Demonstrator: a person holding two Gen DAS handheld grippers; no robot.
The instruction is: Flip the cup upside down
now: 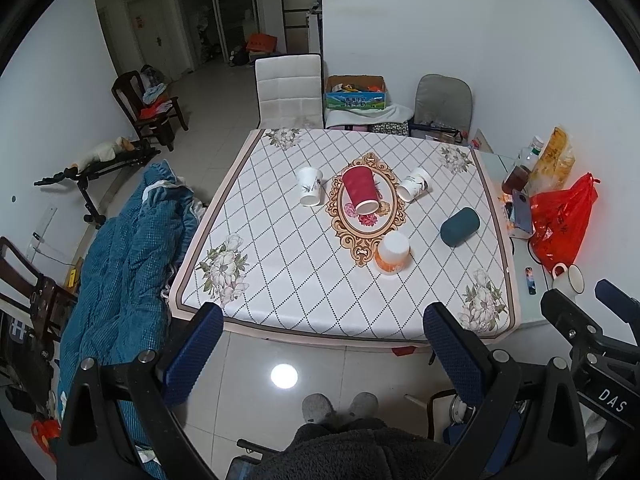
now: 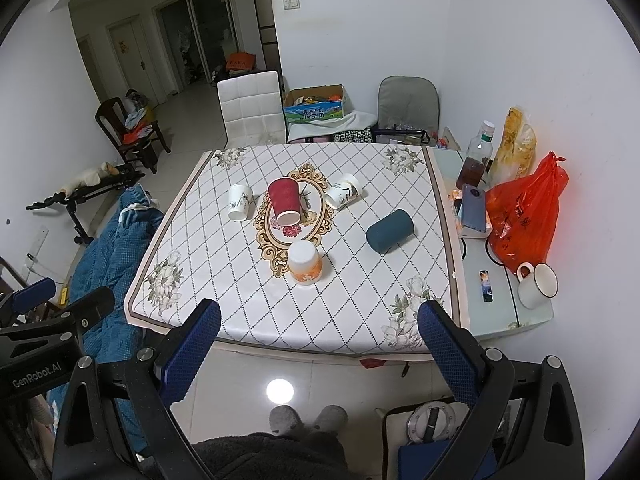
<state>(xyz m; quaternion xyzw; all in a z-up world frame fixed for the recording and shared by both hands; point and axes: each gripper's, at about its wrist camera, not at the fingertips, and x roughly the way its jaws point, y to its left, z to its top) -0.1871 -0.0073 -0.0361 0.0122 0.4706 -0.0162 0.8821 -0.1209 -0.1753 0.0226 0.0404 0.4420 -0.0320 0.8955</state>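
From the left wrist view, the left gripper (image 1: 324, 344) hangs over the floor short of the tabletop (image 1: 280, 280), jaws spread wide and empty. The red cup (image 1: 361, 194) lies on its side on the gold oval medallion (image 1: 362, 216), with an orange cup (image 1: 393, 253) upside down just beside that medallion. From the right wrist view, the right gripper (image 2: 320, 344) is likewise wide open, holding nothing; the red cup (image 2: 285, 201) lies tipped on the medallion (image 2: 294, 220), a teal cup (image 2: 389, 230) on its side well apart from it.

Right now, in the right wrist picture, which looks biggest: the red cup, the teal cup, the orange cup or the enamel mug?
1. Red cup and teal cup look about alike; I can't rank them.
2. Orange cup, nearer the camera, so unsure.
3. Enamel mug, smallest-looking.
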